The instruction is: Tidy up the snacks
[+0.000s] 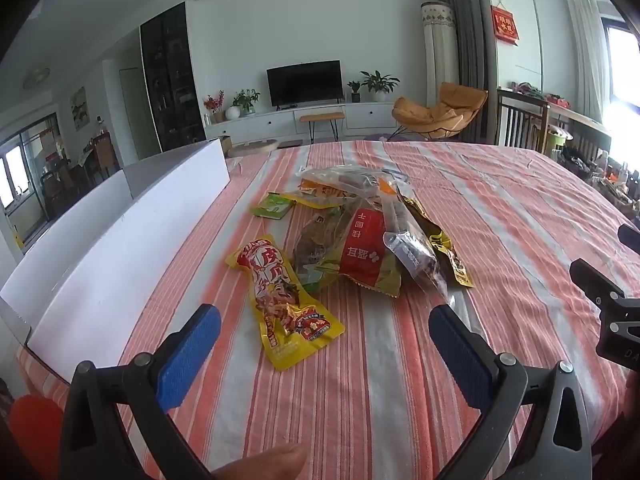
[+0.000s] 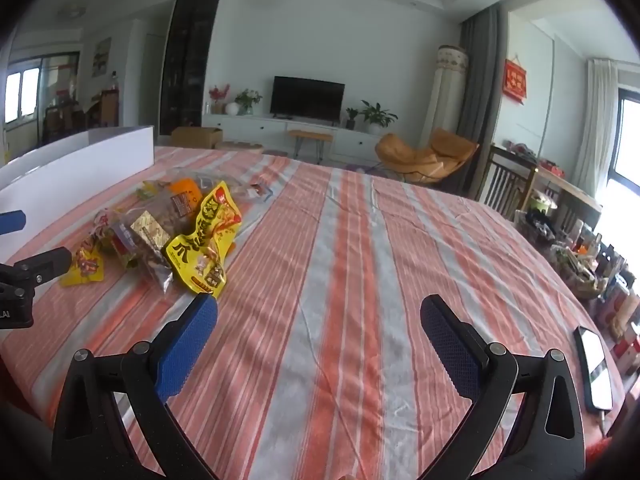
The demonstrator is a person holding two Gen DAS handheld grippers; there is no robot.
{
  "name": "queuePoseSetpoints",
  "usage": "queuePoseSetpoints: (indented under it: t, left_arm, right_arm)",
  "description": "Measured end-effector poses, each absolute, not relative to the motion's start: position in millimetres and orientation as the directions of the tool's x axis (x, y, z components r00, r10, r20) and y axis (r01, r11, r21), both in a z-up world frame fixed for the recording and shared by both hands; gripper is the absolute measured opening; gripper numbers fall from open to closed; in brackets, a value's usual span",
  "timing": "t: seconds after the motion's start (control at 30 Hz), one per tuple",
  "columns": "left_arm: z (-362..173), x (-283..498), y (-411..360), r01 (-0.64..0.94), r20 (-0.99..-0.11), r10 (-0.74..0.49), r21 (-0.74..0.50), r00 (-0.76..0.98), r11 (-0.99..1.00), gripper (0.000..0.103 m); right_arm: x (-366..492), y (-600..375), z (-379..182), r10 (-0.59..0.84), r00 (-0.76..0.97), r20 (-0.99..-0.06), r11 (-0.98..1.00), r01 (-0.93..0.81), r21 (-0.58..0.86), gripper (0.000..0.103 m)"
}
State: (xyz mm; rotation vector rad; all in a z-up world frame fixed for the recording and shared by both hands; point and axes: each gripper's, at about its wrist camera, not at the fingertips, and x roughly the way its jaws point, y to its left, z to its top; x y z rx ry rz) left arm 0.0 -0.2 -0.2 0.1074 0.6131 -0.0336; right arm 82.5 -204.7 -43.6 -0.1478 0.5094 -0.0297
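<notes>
The left tongs [image 1: 325, 330] are standing wide apart with nothing between their blue pads [image 1: 188, 354], hovering low over the striped cloth [image 1: 500, 208] that is covering the desk. Just ahead of them, slightly left, a yellow-and-red snack packet [image 1: 282, 300] is lying flat on the cloth, its near end reaching in between the two pads without touching either. Beyond it the pile of snacks [image 1: 360, 232] is sitting in a loose heap: a packet with a red panel [image 1: 364, 254], a clear wrapper with dark contents [image 1: 416, 262] leaning across it, a small green packet [image 1: 272, 207] at the far left edge, and more clear bags at the far side. A white box [image 1: 120, 240] is running along the left of the desk, close to the heap but apart from it. A fingertip [image 1: 264, 462] is showing at the bottom of the left view.

The right tongs [image 2: 319, 312] are also gaping wide and empty, poised over bare cloth to the right of the heap. From this side a crumpled yellow packet [image 2: 208, 240] is lying nearest, just beyond the left pad [image 2: 186, 354]. A phone [image 2: 594, 364] with a lit screen is resting at the desk's near right edge, well apart from the snacks. The body of the left tool is appearing at the left border of the right view.
</notes>
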Motion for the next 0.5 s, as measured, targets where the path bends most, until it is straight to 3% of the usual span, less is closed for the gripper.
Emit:
queuePoseSetpoints:
  t: [0.5]
  left_arm:
    - [-2.9, 0.1, 0.1, 0.056, -0.574, 0.008, 0.094, 0.819, 0.994, 0.103]
  right_arm:
    - [81.8, -203.2, -43.1, -0.059, 0.877, -0.477, 0.989, -0.013, -0.146, 0.102]
